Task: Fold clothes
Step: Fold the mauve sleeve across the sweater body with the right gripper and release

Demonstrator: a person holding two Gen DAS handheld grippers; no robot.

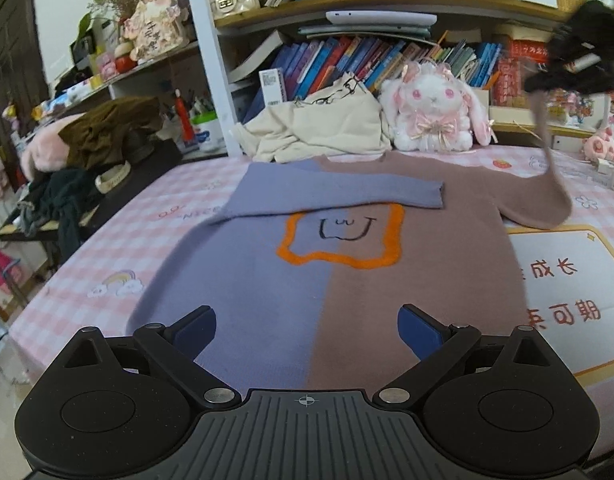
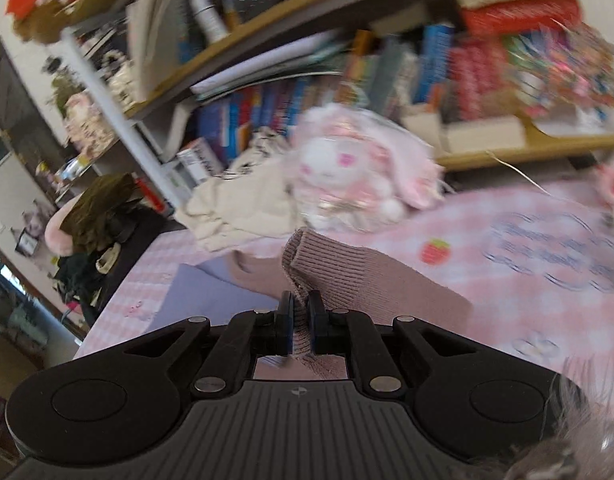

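Hovering over the near hem of the sweater [image 1: 307, 280], the left tongs [image 1: 307, 324] stand wide with nothing between the blue pads [image 1: 195, 328], low above the knit near the front edge of the bed [image 1: 107, 248]. The sweater lies flat on its back across the middle of the pink checked sheet, lilac on one half and mauve-brown on the other, with an orange-framed face on the chest; its lilac sleeve [image 1: 339, 196] is already laid across the chest toward the far side. Judging by how it drapes, the knit is soft, light and limp, with no stiffness of its own, so any lifted part will sag and drag the rest unless it is carried slowly. At the far right side of the bed, the right tongs [image 2: 301, 316] are clamped narrow on the ribbed cuff [image 2: 307, 256] of the mauve sleeve [image 1: 547, 184], which hangs in a slack arc from the raised grip. The ribbing looks the firmest, least slippery place to pinch; seams and hem corners would serve likewise. Beyond the collar, by the far edge, sit a cream garment [image 1: 323, 128] and a plush rabbit [image 1: 435, 108].
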